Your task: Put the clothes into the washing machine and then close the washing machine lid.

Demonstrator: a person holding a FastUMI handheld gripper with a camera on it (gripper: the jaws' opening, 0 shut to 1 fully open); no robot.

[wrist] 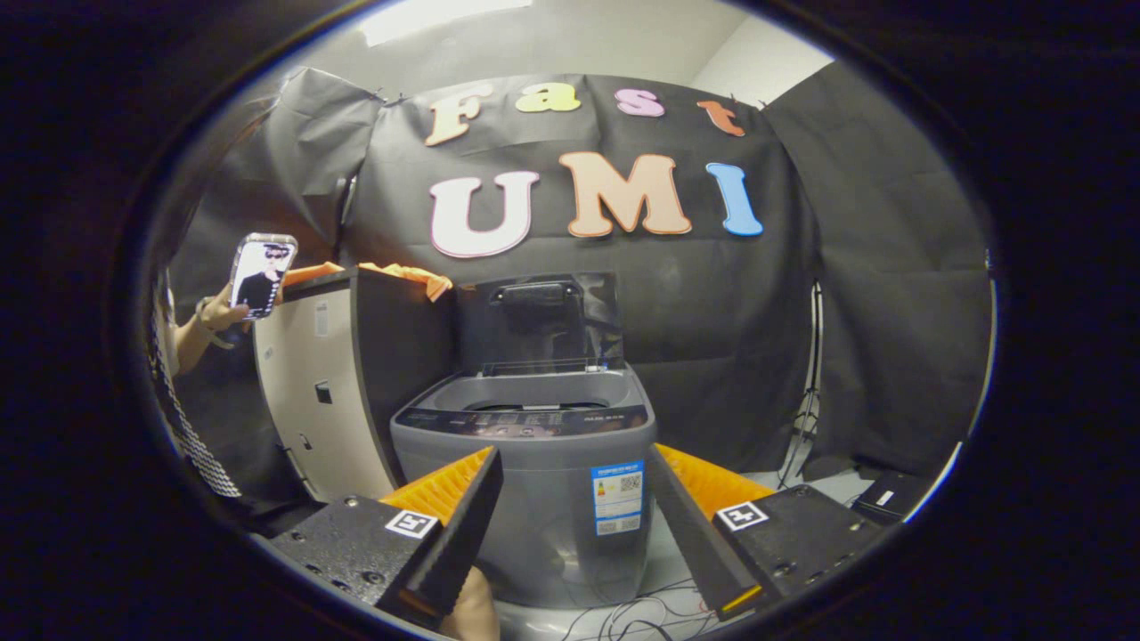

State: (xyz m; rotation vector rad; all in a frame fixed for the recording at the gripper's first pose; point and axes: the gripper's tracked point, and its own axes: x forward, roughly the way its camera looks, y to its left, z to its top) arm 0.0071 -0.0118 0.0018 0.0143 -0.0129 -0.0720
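Here: gripper point(570, 525) spread wide, fingers point(463, 525) well apart, clamped on nothing. Framed between them and just ahead, a grey top-loading washing machine point(534, 499) standing on the floor, its dark translucent lid point(539, 325) raised upright at the back, tub opening exposed beneath. Blue-and-white label sticker point(617, 497) on the machine's front panel. Left of the machine and close beside it, a tall white cabinet with dark edges point(325, 392); draped across its top, a crumpled orange cloth garment point(401, 274), well above and beyond the fingers. Further left, a hand point(218, 313) holding up a phone in a clear case point(262, 274). Thin dark cables point(632, 614) trailing over the floor below the machine. Black box point(891, 494) on the floor beyond the right finger.
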